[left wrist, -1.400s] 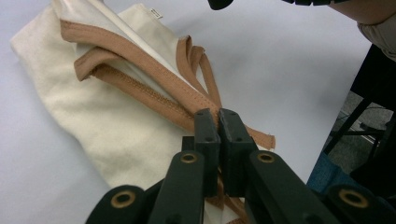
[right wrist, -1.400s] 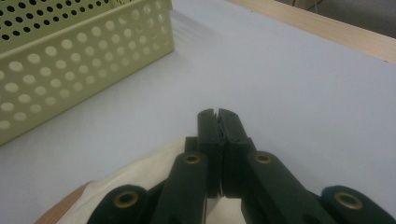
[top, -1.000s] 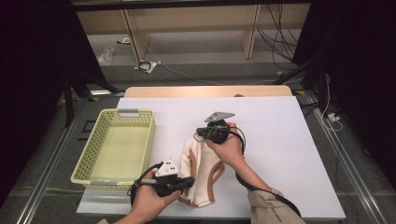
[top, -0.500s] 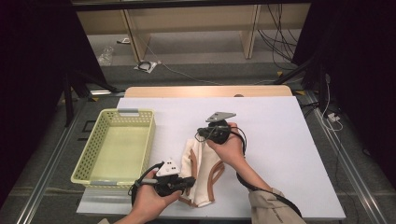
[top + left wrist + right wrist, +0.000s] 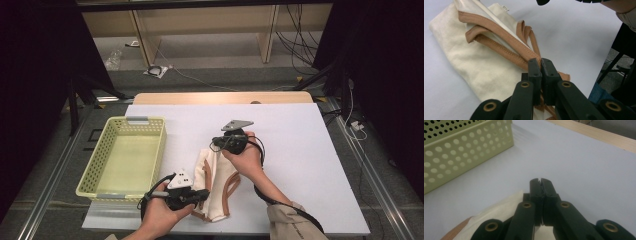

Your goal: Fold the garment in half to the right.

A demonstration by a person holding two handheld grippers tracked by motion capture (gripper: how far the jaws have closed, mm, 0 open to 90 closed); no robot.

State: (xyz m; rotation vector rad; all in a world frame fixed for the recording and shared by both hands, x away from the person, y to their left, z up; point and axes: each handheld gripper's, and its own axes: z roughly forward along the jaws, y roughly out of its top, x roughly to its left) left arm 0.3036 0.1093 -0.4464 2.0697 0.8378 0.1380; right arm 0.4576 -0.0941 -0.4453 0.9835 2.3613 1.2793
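Note:
A cream cloth bag [image 5: 216, 186] with brown trim and straps lies on the white table, near the front edge. My left gripper [image 5: 204, 194] is at the bag's lower left, shut on a brown strap [image 5: 524, 53] where the straps bunch together. In the left gripper view the bag [image 5: 474, 65] spreads away to the left of my left gripper [image 5: 541, 63]. My right gripper [image 5: 216, 143] is at the bag's far end, shut on its cream upper edge. In the right gripper view cloth [image 5: 499, 211] runs in under the closed jaws of my right gripper [image 5: 540, 181].
A yellow-green perforated basket [image 5: 98, 165] stands empty at the left of the table, and its wall [image 5: 461, 152] is near my right gripper. White tabletop [image 5: 310, 150] stretches right and back. The front table edge runs just below the bag.

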